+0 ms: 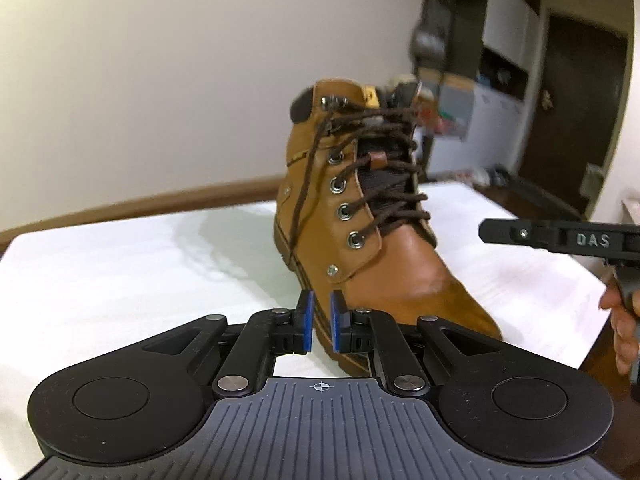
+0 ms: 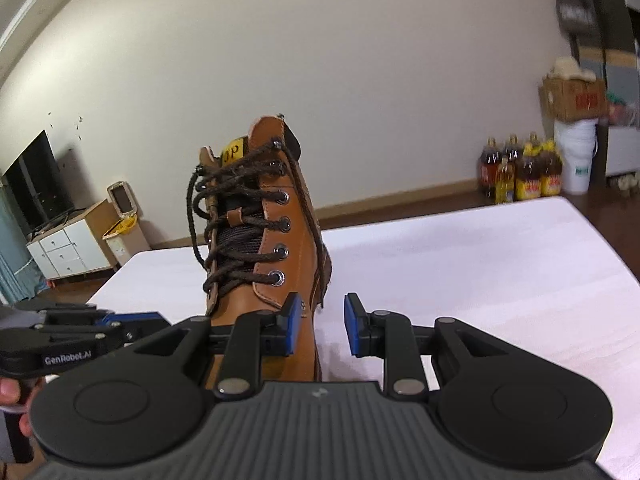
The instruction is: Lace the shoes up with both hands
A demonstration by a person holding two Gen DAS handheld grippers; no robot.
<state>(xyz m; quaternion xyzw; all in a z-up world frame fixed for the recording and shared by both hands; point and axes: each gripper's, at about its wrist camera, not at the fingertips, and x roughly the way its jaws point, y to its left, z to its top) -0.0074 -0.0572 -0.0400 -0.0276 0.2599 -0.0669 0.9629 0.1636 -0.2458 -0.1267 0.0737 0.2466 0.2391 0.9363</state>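
A tan leather boot (image 1: 400, 264) stands upright on the white table (image 1: 120, 280), its dark brown laces (image 1: 392, 184) crossed up through the eyelets. One loose lace end (image 1: 304, 184) hangs down the boot's side. My left gripper (image 1: 320, 322) is low by the boot's sole, its blue pads a narrow gap apart with nothing between them. My right gripper (image 2: 322, 324) is open beside the boot's toe (image 2: 240, 308); another loose lace end (image 2: 316, 248) dangles just above the gap, free of the pads. A finger (image 1: 520, 234) of the right gripper shows in the left wrist view.
A person's hand (image 1: 624, 320) holds the right gripper's handle. Off the table stand oil bottles (image 2: 520, 176), a white bucket (image 2: 576, 160) with a cardboard box (image 2: 572, 98) on it, and a white cabinet (image 2: 68, 248). Bare tabletop lies right of the boot (image 2: 480, 280).
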